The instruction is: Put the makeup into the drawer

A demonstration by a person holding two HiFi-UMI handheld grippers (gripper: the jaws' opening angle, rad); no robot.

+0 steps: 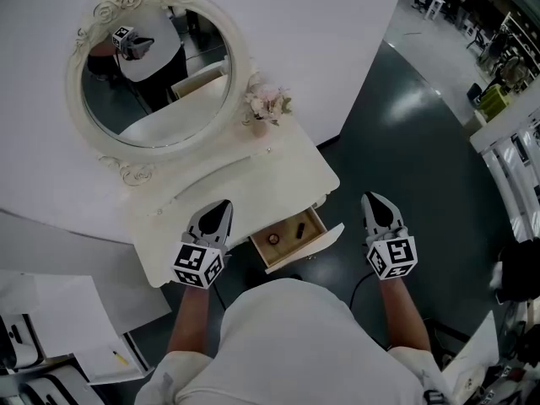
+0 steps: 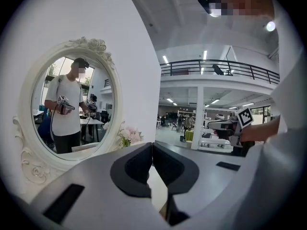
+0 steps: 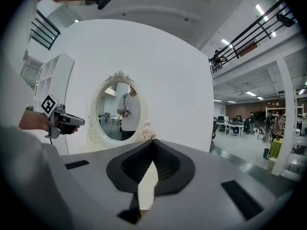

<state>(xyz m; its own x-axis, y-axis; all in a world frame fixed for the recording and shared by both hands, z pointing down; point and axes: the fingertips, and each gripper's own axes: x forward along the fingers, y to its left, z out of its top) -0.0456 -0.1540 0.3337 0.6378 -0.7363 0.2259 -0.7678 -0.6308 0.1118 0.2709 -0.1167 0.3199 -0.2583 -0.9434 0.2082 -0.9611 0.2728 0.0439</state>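
The white vanity table [image 1: 211, 184] has its small drawer [image 1: 314, 245] pulled out toward me. Inside lie a dark makeup tube [image 1: 297, 228] and a small round makeup item [image 1: 273, 240]. My left gripper [image 1: 221, 206] hovers over the table's front edge, just left of the drawer, shut and empty. Its jaws meet tip to tip in the left gripper view [image 2: 152, 145]. My right gripper [image 1: 376, 199] hangs over the floor to the right of the drawer, also shut with nothing in it [image 3: 152, 142]. Both point roughly level toward the wall.
An oval ornate mirror [image 1: 156, 74] stands on the vanity against a white wall, with a small flower vase [image 1: 266, 105] beside it. Paper sheets [image 1: 59, 310] lie at lower left. Dark floor [image 1: 422, 142] spreads right, with shelving [image 1: 515, 159] at the far right.
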